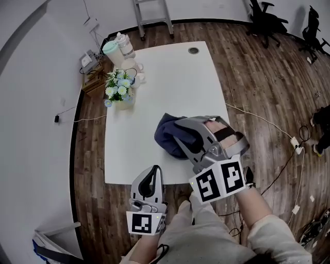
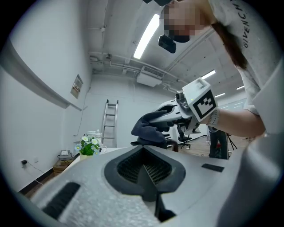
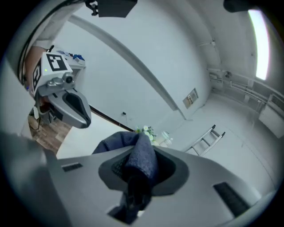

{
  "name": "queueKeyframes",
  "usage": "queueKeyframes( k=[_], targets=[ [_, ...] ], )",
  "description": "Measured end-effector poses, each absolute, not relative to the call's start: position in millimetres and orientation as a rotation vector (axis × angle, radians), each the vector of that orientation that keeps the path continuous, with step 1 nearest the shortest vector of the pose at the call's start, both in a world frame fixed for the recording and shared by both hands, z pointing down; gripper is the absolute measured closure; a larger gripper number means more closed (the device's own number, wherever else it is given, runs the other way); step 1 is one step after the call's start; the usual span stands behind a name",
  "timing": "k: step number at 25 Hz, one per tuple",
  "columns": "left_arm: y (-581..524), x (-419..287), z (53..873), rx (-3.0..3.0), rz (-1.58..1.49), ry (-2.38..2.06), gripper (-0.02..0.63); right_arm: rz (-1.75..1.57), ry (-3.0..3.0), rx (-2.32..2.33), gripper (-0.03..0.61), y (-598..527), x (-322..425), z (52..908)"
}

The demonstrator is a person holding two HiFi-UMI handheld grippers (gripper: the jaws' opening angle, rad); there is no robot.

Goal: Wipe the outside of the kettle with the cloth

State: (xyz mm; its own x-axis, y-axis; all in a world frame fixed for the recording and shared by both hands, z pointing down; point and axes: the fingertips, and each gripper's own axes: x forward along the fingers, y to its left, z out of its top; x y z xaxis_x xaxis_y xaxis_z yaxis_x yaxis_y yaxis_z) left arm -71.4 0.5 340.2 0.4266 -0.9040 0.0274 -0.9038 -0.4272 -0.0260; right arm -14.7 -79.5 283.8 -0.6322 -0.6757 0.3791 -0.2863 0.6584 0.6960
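My right gripper (image 1: 178, 132) is shut on a dark blue cloth (image 1: 166, 135), which bunches over the white table (image 1: 175, 77) near its front right corner. In the right gripper view the cloth (image 3: 141, 156) is pinched between the jaws and spills forward. The left gripper (image 1: 150, 179) hangs shut and empty just off the table's front edge, left of the cloth. From the left gripper view, the cloth (image 2: 148, 125) hangs under the right gripper (image 2: 165, 115). Two pale vessels stand at the far left corner, one with a mint lid (image 1: 111, 50), one a white kettle (image 1: 124, 45).
A vase of white and blue flowers (image 1: 119, 91) stands by the table's left edge, a white cup (image 1: 130, 66) behind it. A ladder (image 1: 152, 15) leans at the back wall. Office chairs (image 1: 265, 21) stand at the far right. Cables (image 1: 289, 136) run over the wooden floor.
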Motion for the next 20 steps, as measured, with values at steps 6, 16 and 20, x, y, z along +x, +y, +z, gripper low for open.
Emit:
queueKeyframes(
  k=[6, 16, 20],
  targets=[
    [8, -84, 350, -2.637, -0.069, 1.736, 0.606, -0.63, -2.274, 0.778, 0.511, -85, 11, 292],
    [2, -75, 348, -2.652, -0.076, 1.69, 0.606, -0.348, -2.387, 1.017, 0.511, -67, 91, 316],
    [3, -64, 352, -2.685, -0.07, 1.655, 0.606, -0.274, -2.353, 1.054, 0.511, -56, 106, 336]
  ],
)
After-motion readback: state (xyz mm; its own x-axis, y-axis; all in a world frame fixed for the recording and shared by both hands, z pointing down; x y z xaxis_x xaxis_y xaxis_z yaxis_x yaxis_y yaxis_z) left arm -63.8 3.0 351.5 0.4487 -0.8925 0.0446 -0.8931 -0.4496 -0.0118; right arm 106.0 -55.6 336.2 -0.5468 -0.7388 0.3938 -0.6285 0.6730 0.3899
